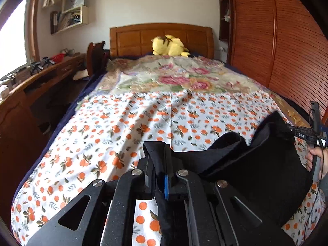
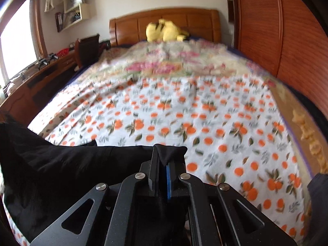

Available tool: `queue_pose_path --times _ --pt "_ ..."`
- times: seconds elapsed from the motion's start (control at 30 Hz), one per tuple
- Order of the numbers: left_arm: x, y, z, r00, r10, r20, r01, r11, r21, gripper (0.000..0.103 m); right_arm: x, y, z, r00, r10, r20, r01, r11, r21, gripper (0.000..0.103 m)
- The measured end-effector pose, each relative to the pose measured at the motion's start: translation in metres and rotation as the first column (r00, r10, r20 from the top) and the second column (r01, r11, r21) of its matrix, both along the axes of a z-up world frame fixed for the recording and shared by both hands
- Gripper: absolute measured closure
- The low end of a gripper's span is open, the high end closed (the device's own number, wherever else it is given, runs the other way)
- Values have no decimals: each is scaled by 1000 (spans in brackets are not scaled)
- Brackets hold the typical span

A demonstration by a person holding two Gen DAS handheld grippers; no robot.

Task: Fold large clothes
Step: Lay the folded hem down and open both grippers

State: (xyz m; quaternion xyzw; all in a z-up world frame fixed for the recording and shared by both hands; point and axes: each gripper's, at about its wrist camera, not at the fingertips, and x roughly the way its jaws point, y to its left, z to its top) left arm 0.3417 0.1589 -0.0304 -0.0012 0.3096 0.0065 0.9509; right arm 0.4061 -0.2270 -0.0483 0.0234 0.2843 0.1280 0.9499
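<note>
A black garment (image 1: 256,164) hangs between my two grippers above the orange-print bedsheet (image 1: 123,127). My left gripper (image 1: 162,157) is shut on one corner of it, with cloth bunched between the jaws. My right gripper (image 2: 166,160) is shut on another corner, and the garment (image 2: 61,164) stretches away to its left. In the left wrist view the right gripper (image 1: 307,135) shows at the far right edge, held by a hand, with the garment sagging below it.
The bed carries a floral quilt (image 1: 174,75) further back and a yellow plush toy (image 1: 168,45) at the wooden headboard (image 1: 131,39). A wooden desk (image 1: 30,82) runs along the left. A slatted wooden wardrobe (image 1: 276,41) stands on the right.
</note>
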Motion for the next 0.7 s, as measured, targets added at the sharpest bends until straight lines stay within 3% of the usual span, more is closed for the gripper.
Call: queue_pose_path --times 0.03,0.07,0.1,0.13,0.23,0.33,0.53,0.7 --pt "-1 -1 -3 1000 -1 -7 1 1000 4 81 -3 1 -1 1000 12 -6 -12 1000 14 93" --pt "-9 -3 -8 1000 -2 -3 2 1000 9 73 -9 1 -1 1000 14 -6 -14 1000 9 83" --pt "-15 -3 -11 1000 -5 2 5 1000 8 60 -14 3 -1 1000 -3 -1 3 1000 -17 59" --pt "-20 -4 -14 1000 -10 -4 10 1000 7 53 -21 3 -2 1000 -15 7 15 999 -42 50" --pt "-42 -3 -24 1000 -15 -17 15 1000 -1 33 -51 2 -6 1000 12 13 -11 997 -79 45" --pt "-68 0 -38 999 -15 -42 13 999 -39 29 -83 -4 -12 1000 15 -12 -17 993 -119 45" --pt "-114 1 -58 997 10 -73 -15 998 -61 29 -133 -33 -18 995 63 -80 -64 998 -10 45" --pt "-135 -2 -70 995 12 -96 -16 999 -44 29 -150 -45 -23 991 67 -117 -70 997 -25 44"
